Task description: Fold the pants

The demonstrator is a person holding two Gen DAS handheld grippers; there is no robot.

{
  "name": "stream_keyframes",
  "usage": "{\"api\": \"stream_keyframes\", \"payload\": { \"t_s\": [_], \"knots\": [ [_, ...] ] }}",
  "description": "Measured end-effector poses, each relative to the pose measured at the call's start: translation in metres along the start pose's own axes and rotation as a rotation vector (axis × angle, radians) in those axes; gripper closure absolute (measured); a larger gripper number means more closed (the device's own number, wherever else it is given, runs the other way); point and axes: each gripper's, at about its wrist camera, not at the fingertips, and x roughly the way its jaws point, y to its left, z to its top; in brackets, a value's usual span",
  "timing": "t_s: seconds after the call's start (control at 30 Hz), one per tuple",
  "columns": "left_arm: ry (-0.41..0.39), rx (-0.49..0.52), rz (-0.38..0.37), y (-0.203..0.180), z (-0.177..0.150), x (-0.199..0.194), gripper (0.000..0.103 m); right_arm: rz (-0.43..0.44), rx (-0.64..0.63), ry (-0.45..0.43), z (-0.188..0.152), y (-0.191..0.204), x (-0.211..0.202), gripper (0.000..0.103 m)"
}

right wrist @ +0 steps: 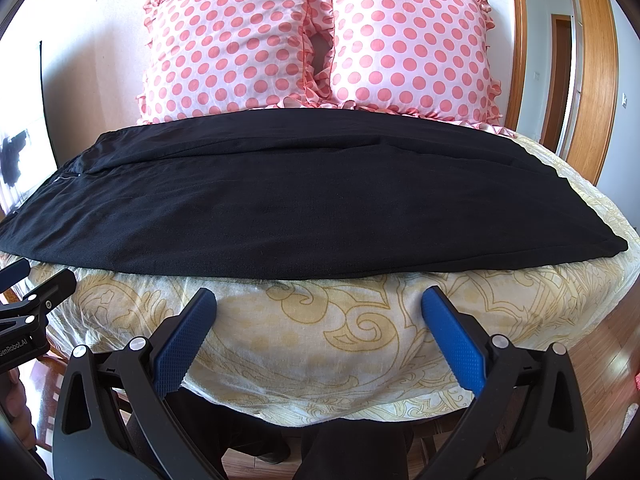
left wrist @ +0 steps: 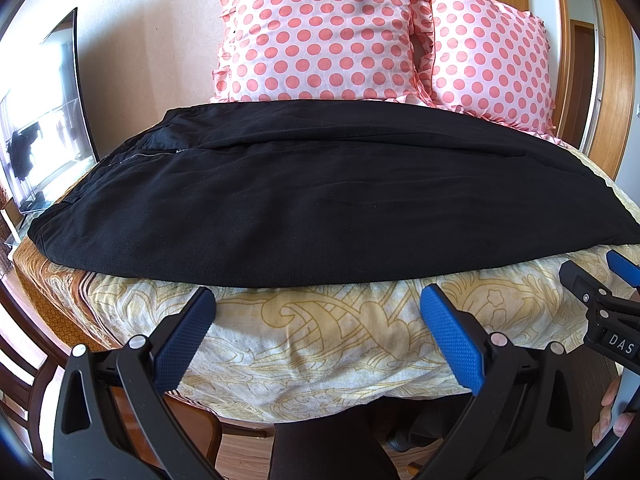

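Black pants (left wrist: 320,196) (right wrist: 304,200) lie flat across the table, folded lengthwise with one leg on the other. The waist and zipper (left wrist: 140,156) are at the left, the leg ends (right wrist: 600,248) at the right. My left gripper (left wrist: 318,300) hovers open just in front of the pants' near edge, nothing between its blue pads. Open as well, my right gripper (right wrist: 320,300) hangs before the near edge further right. The other gripper's tips show at the frame sides: right gripper (left wrist: 596,268), left gripper (right wrist: 40,276).
A yellow patterned cloth (left wrist: 320,340) covers the round table. Two pink polka-dot pillows (right wrist: 236,44) (right wrist: 412,44) stand behind the pants. A TV screen (left wrist: 44,120) is at the left, a wooden door frame (right wrist: 592,60) at the right. A person's dark legs (left wrist: 320,448) show below.
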Motion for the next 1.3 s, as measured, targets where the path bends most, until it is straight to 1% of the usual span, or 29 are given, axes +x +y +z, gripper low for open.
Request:
{"api": "stream_keyframes", "payload": {
  "t_s": [0.57, 0.77, 0.87, 0.93, 1.0, 1.07, 1.13, 1.17, 1.23, 1.3],
  "knots": [
    [0.0, 0.0, 0.0, 0.0, 0.0, 0.0, 0.002, 0.002, -0.001, 0.007, 0.001, -0.002, 0.001, 0.001],
    [0.021, 0.001, -0.001, -0.001, 0.006, -0.001, 0.002, 0.01, -0.006, 0.02, 0.003, -0.003, 0.001, 0.001],
    [0.027, 0.009, -0.01, 0.001, 0.007, 0.0, 0.002, 0.051, -0.021, 0.033, 0.006, -0.008, 0.002, 0.001],
    [0.046, 0.014, -0.037, 0.004, 0.01, 0.001, 0.002, 0.118, -0.01, 0.039, 0.009, -0.016, -0.003, 0.001],
    [0.035, 0.007, -0.084, 0.011, 0.016, -0.004, 0.002, 0.178, 0.028, 0.027, 0.02, -0.03, -0.012, 0.001],
    [0.0, 0.004, -0.094, 0.014, 0.026, -0.011, 0.002, 0.176, 0.053, -0.005, 0.036, -0.046, -0.02, 0.001],
    [-0.048, 0.005, -0.083, 0.017, 0.043, -0.016, 0.002, 0.134, 0.07, -0.038, 0.059, -0.063, -0.024, 0.001],
    [-0.067, 0.003, -0.071, 0.017, 0.052, -0.017, 0.002, 0.098, 0.079, -0.054, 0.074, -0.074, -0.022, 0.001],
    [-0.121, -0.001, -0.039, 0.018, 0.073, -0.011, 0.002, 0.024, 0.103, -0.06, 0.103, -0.095, -0.009, 0.001],
    [-0.145, -0.009, 0.005, 0.018, 0.093, 0.001, 0.002, -0.056, 0.152, -0.044, 0.138, -0.122, 0.02, 0.001]
  ]
}}
